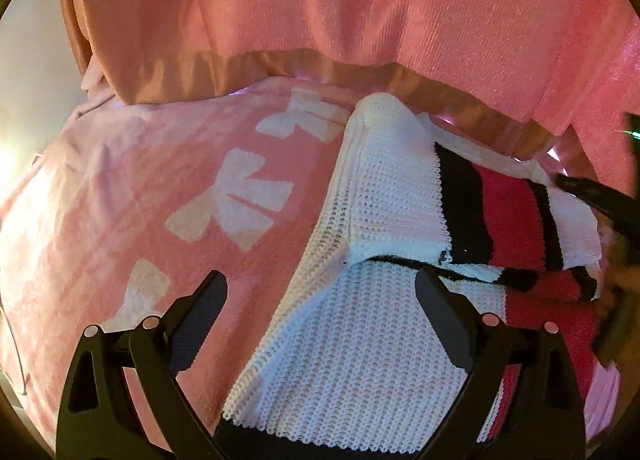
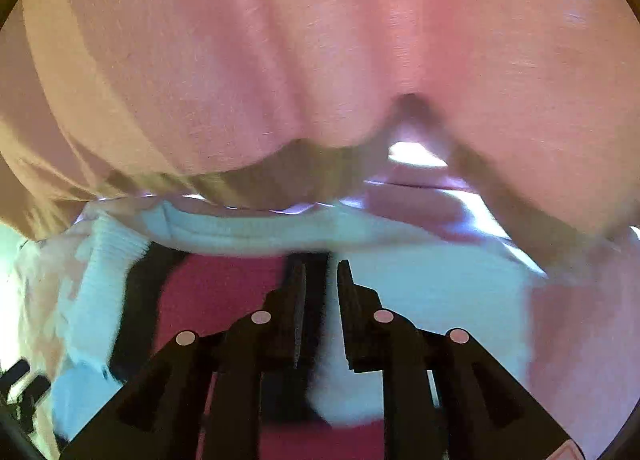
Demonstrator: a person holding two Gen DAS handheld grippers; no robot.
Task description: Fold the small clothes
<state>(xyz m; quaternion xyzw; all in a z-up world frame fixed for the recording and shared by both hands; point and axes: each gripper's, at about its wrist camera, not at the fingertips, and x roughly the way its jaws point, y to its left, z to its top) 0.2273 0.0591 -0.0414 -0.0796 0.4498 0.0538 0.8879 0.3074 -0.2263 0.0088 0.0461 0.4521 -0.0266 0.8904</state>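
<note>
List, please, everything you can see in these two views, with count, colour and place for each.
Knitted garment: one, white with black and red stripes, partly folded over itself, lying on the pink cloth at centre right.
Pink cloth: one, pink with white bow-like shapes, spread under the garment.
Blanket: one, salmon pink with a tan band along its edge, across the back of both views.
Left gripper: one, black, open, poised over the garment's white part; contact cannot be told.
Right gripper: one, black, fingers nearly together with a narrow gap over the garment's striped part; the blur hides whether it pinches the fabric.
</note>
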